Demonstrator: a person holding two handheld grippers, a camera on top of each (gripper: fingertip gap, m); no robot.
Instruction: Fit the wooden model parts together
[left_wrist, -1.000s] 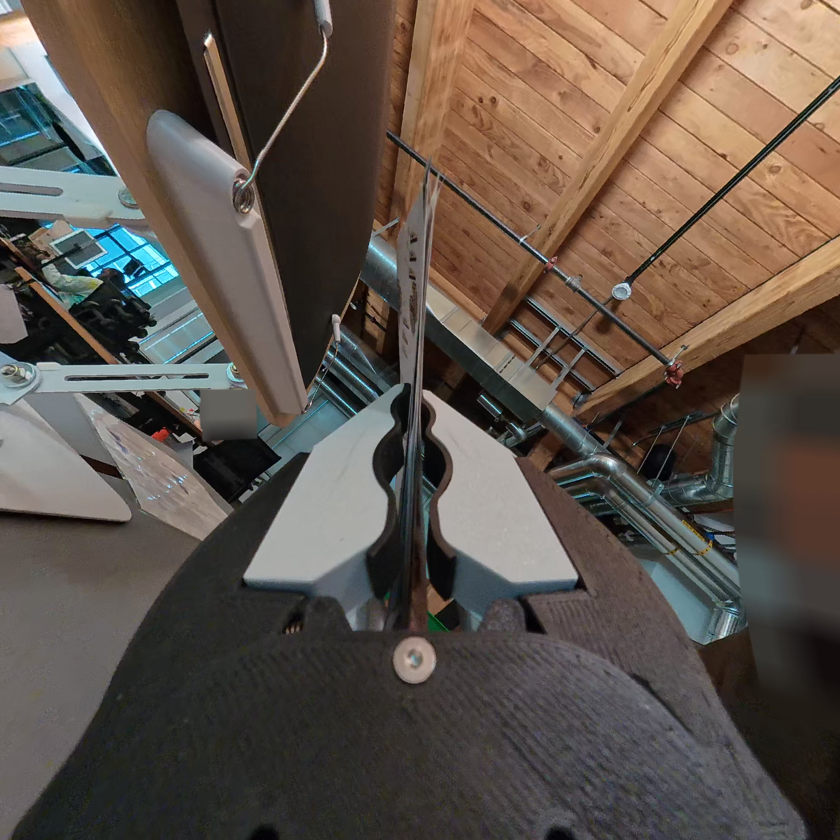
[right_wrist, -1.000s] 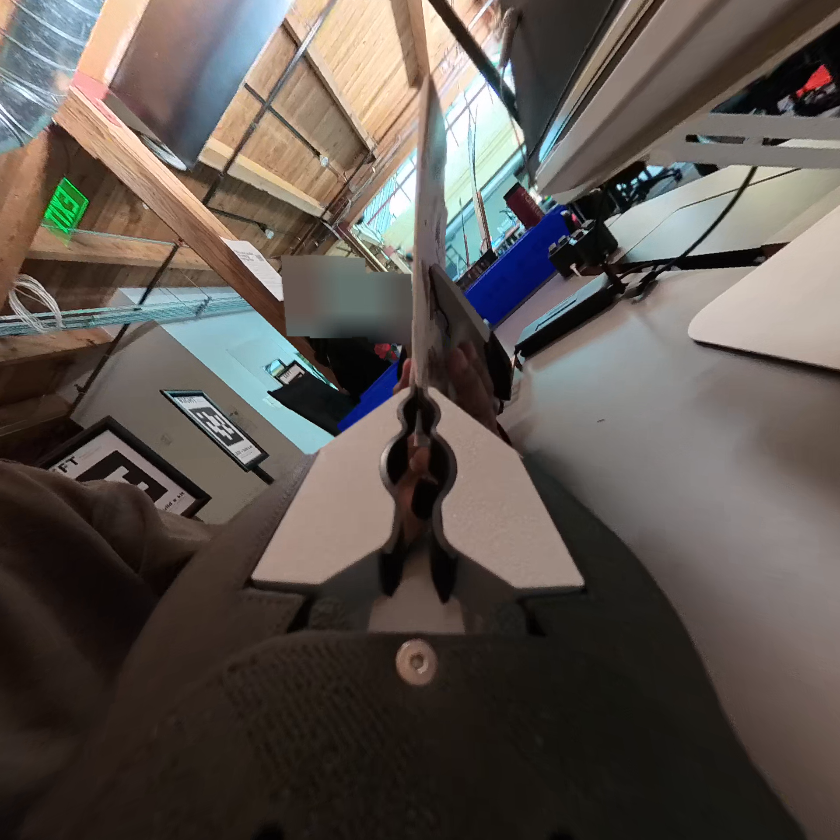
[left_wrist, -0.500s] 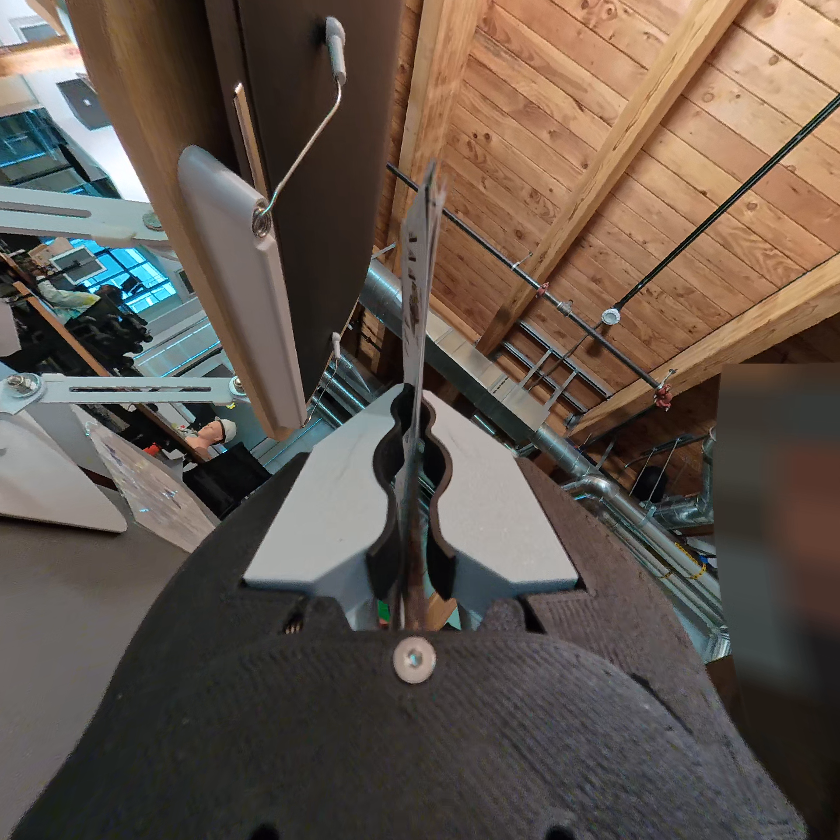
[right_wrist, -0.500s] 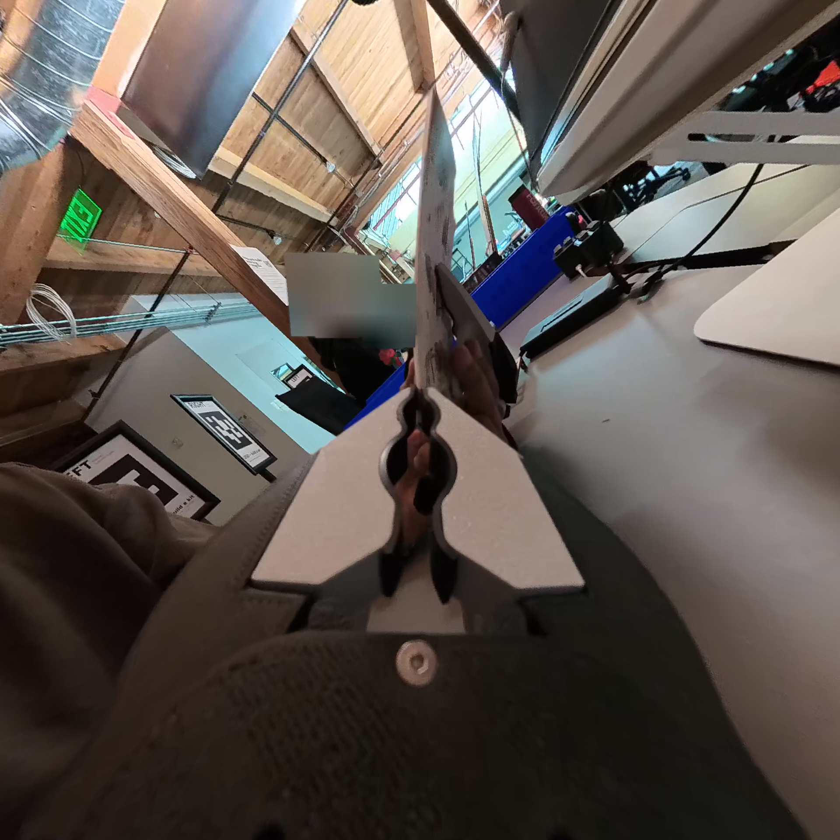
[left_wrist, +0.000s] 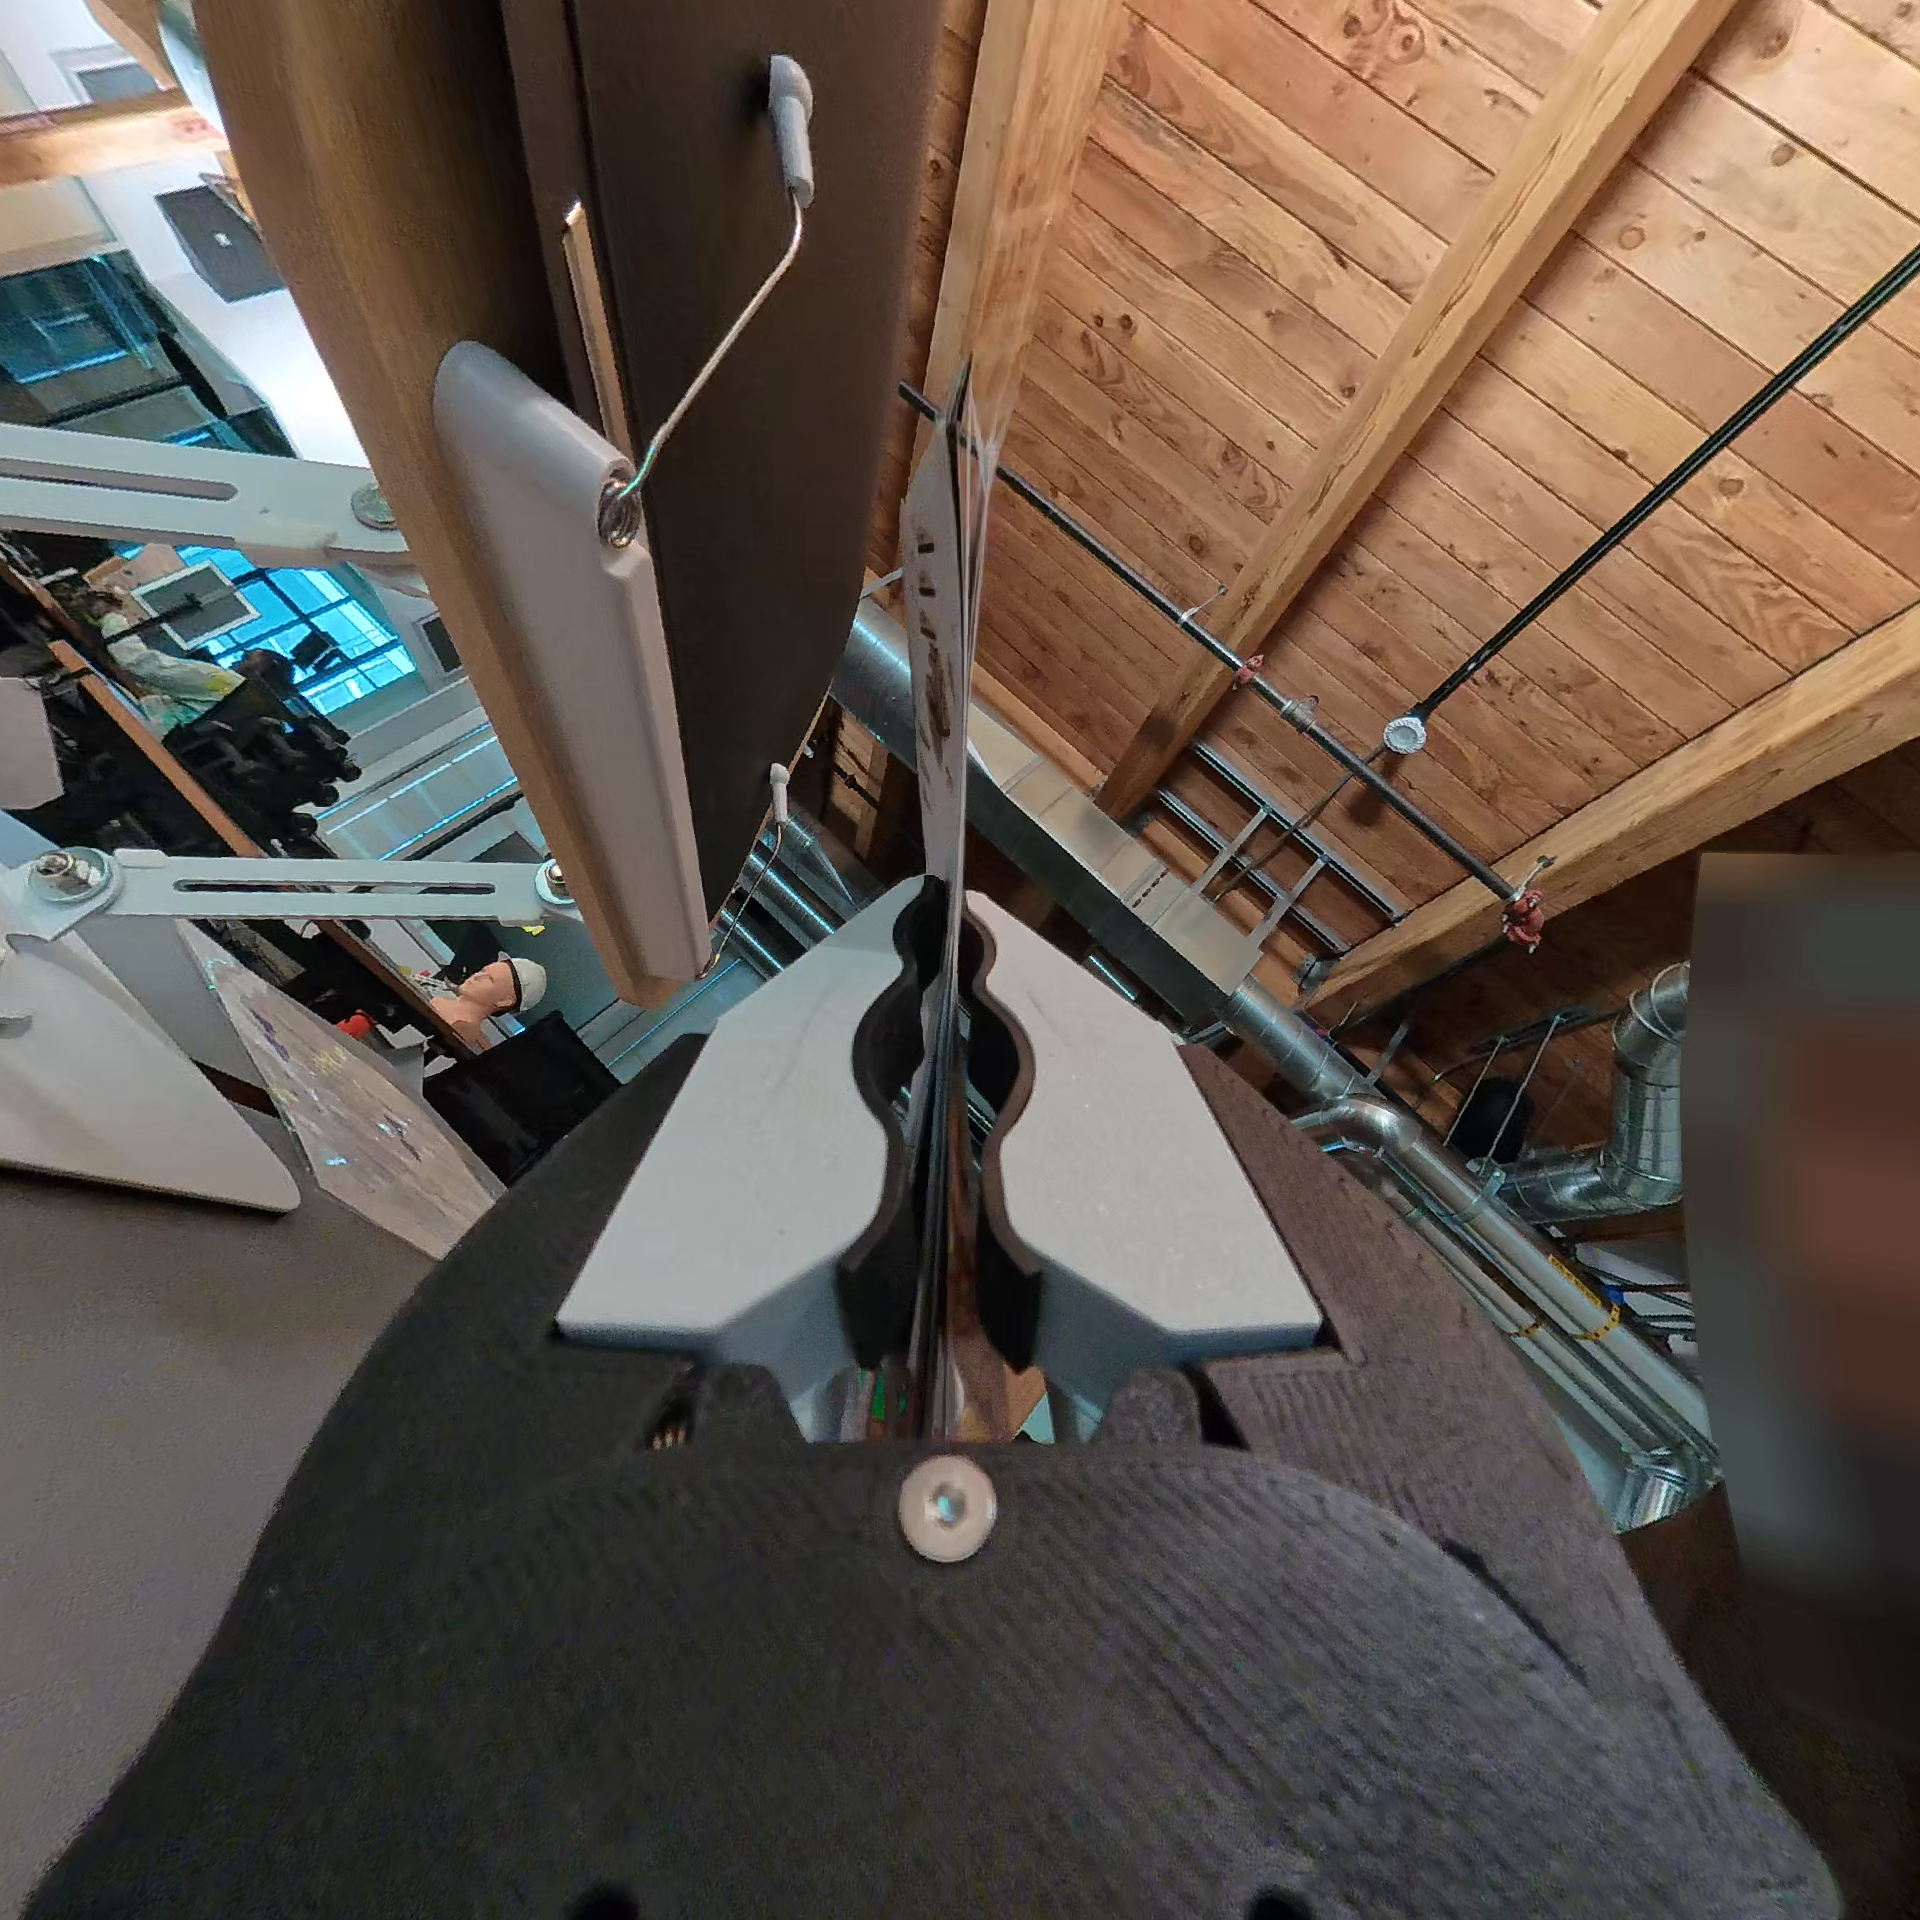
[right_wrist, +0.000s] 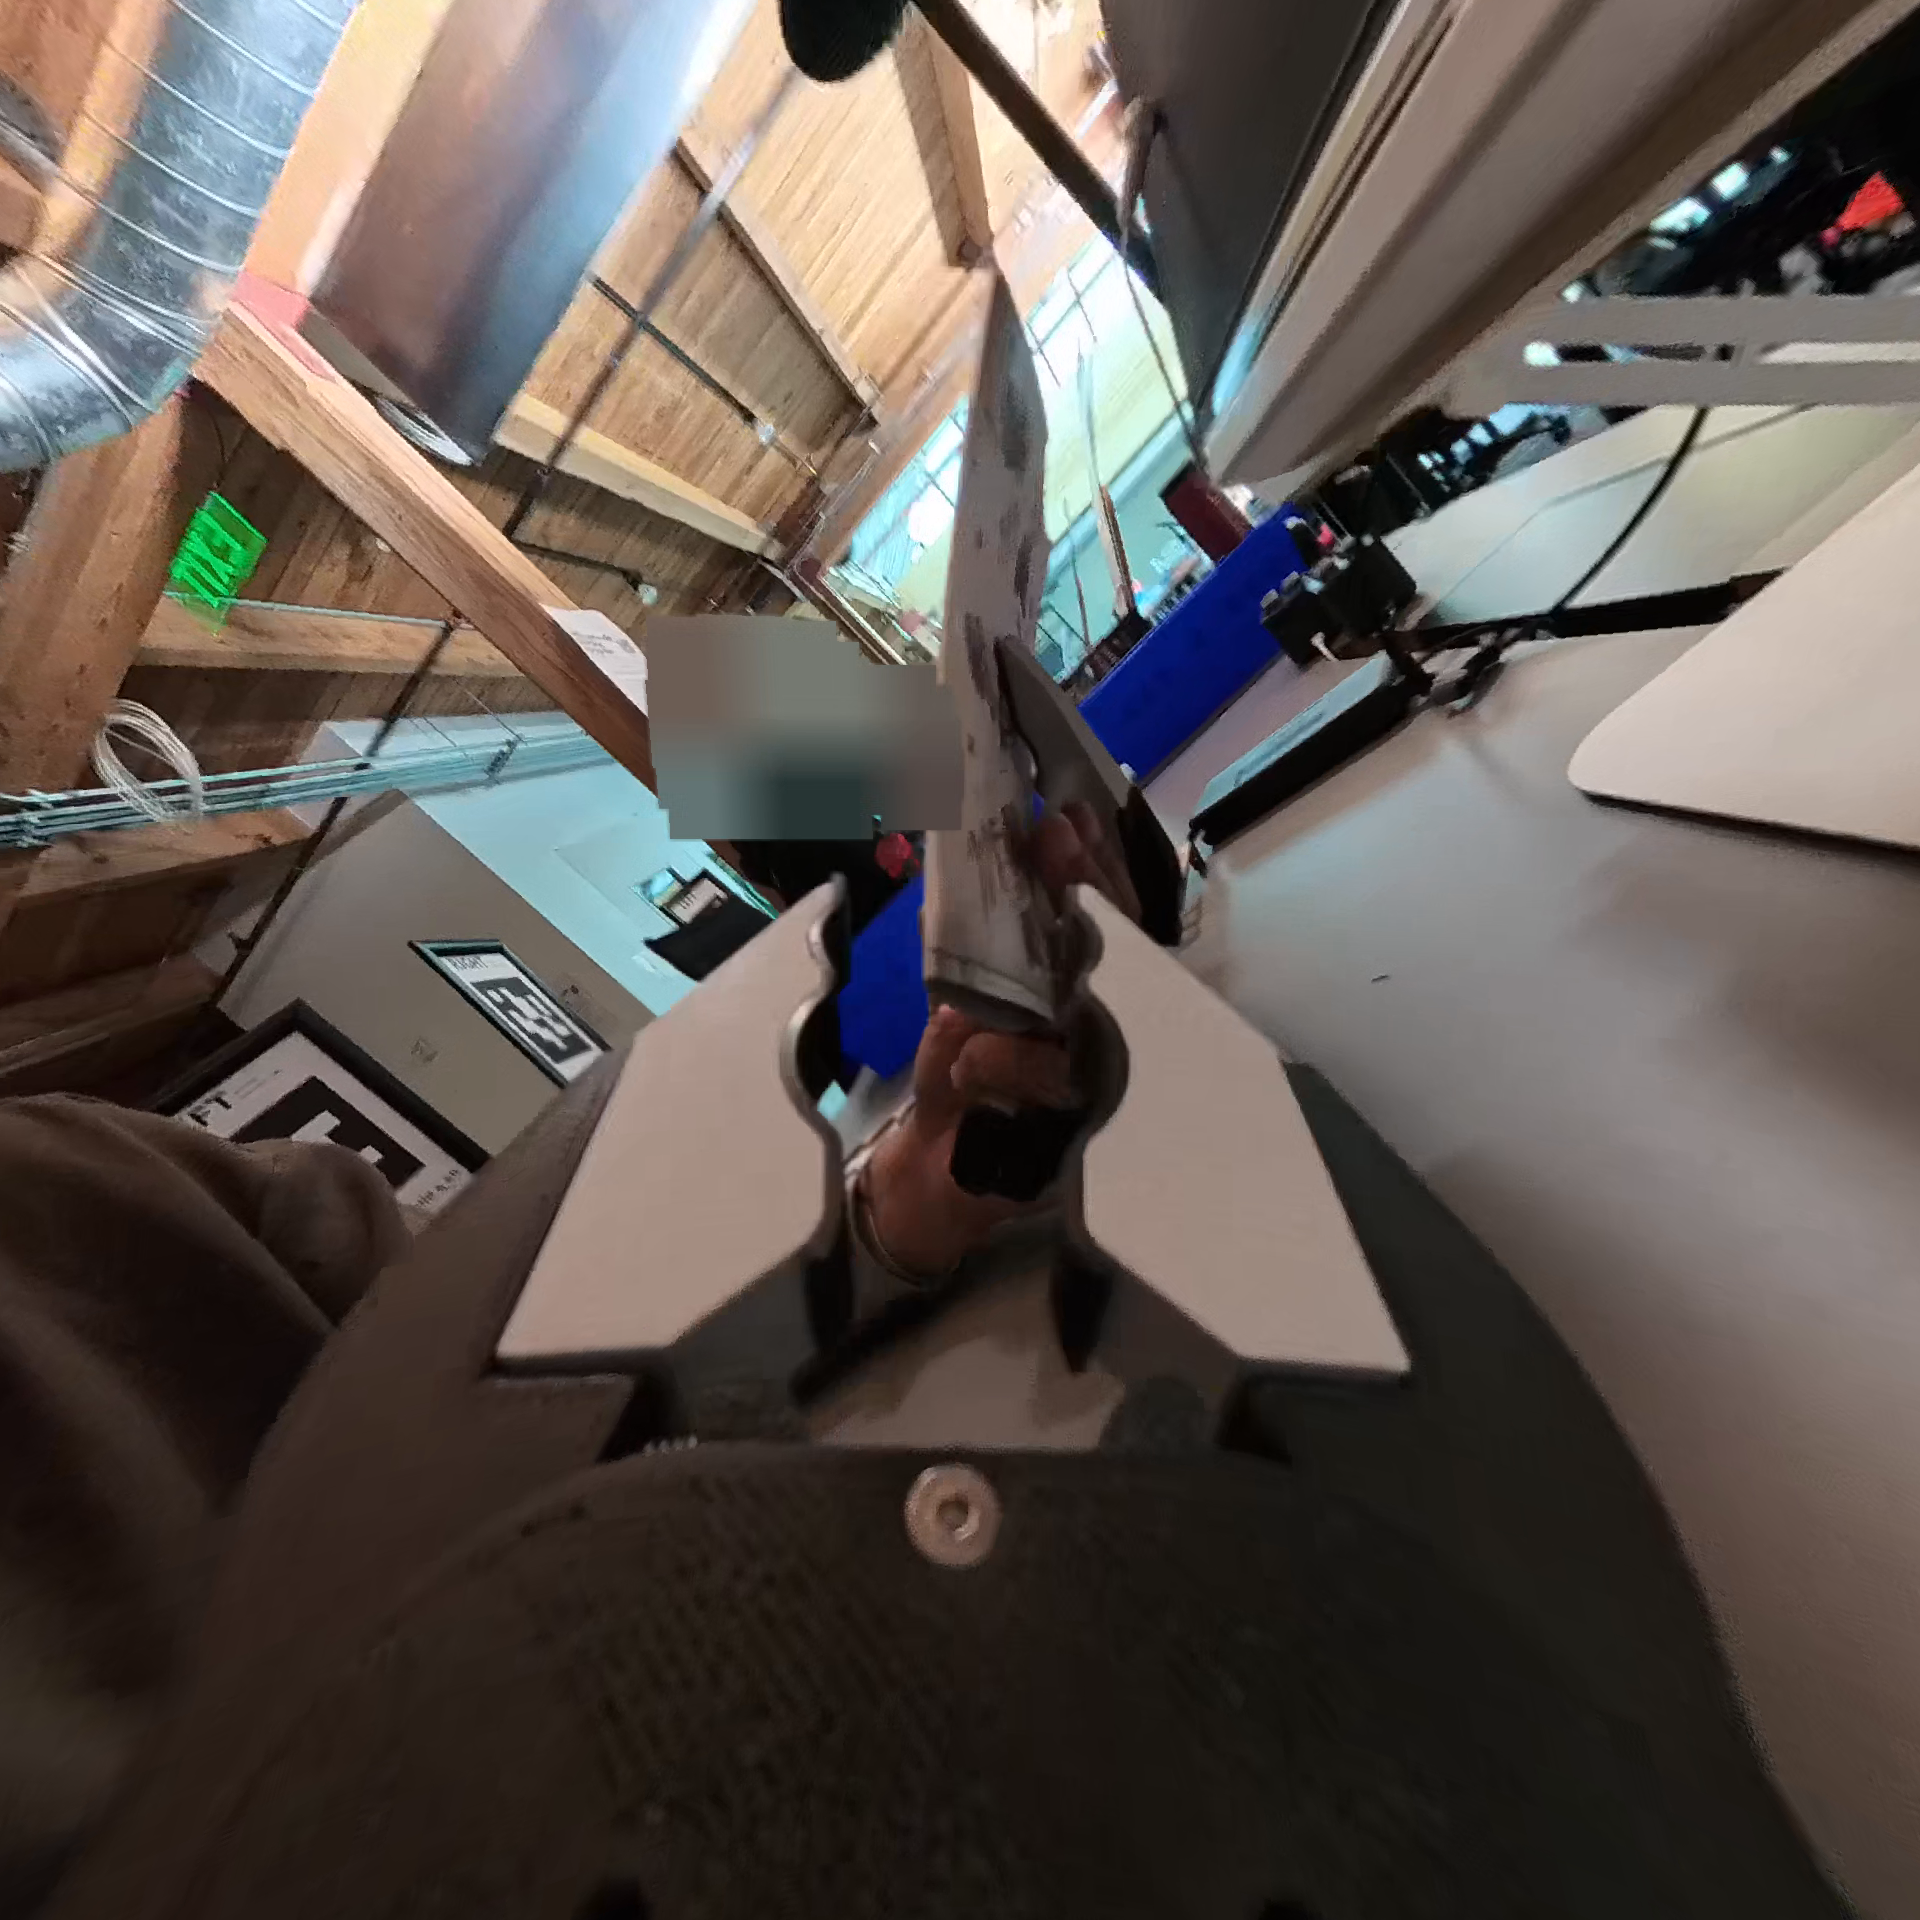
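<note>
A thin white printed sheet pack (left_wrist: 940, 665) stands edge-on and points up toward the wooden ceiling. My left gripper (left_wrist: 945, 904) is shut on its lower part. In the right wrist view the same pack (right_wrist: 992, 727) leans up and to the right, and its lower end sits between my right gripper's fingers, close to the right one. My right gripper (right_wrist: 961, 914) is open, its jaws well apart. The left gripper's grey finger (right_wrist: 1081, 769) and a person's hand (right_wrist: 966, 1122) show beyond the pack. No wooden model parts are in view.
A grey table (left_wrist: 125, 1434) lies at the lower left, with a white monitor base (left_wrist: 94, 1122) and white arms (left_wrist: 312, 888). A wood-edged panel (left_wrist: 582, 520) hangs close at the upper left. In the right view the table (right_wrist: 1558, 1195) carries a white base (right_wrist: 1766, 717) and a black box (right_wrist: 1309, 717).
My right gripper was shut on the sheet pack and has opened, letting go of it. My left gripper stays shut on the pack. The right view has shifted and is blurred.
</note>
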